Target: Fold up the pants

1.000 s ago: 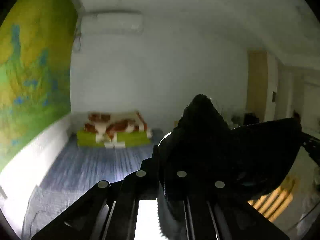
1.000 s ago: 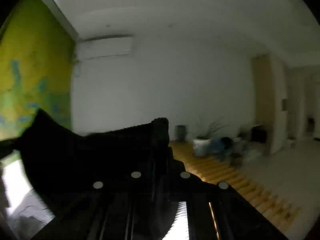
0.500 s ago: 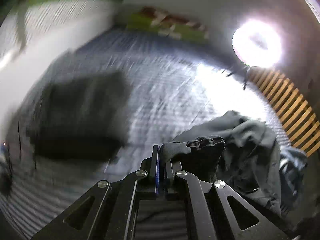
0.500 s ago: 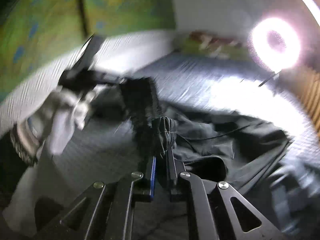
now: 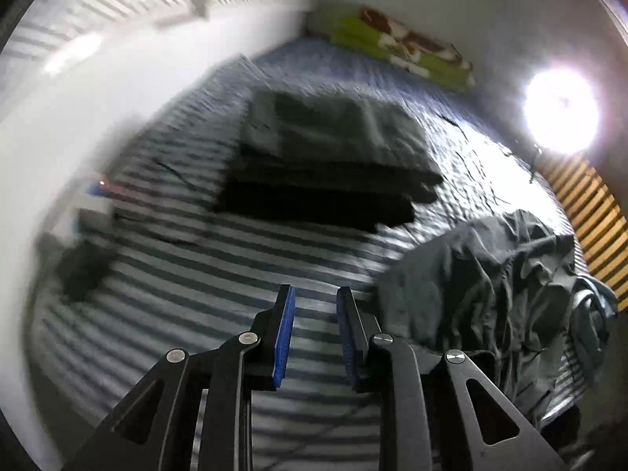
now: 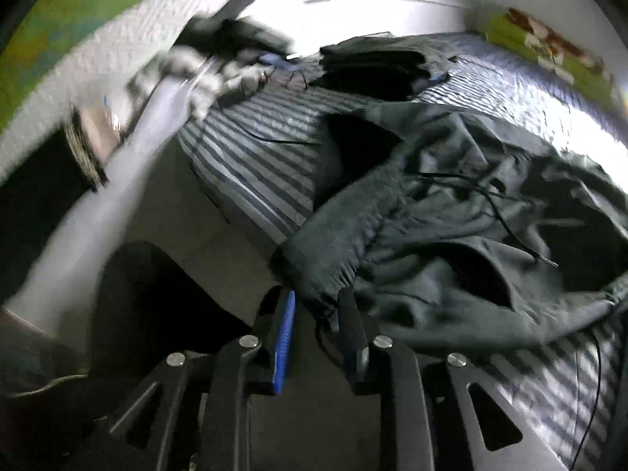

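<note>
We are holding both tools released: the crumpled pants (near the bed's edge) are lying nearer the right tool, the left tool beside them.

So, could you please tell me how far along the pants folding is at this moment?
Done: a stack of folded dark garments lies on the striped blue bedsheet. In hand: nothing; the left gripper and right gripper are both open, the right at the waistband edge of the crumpled dark grey pants. Left: spreading and folding that pair.
</note>
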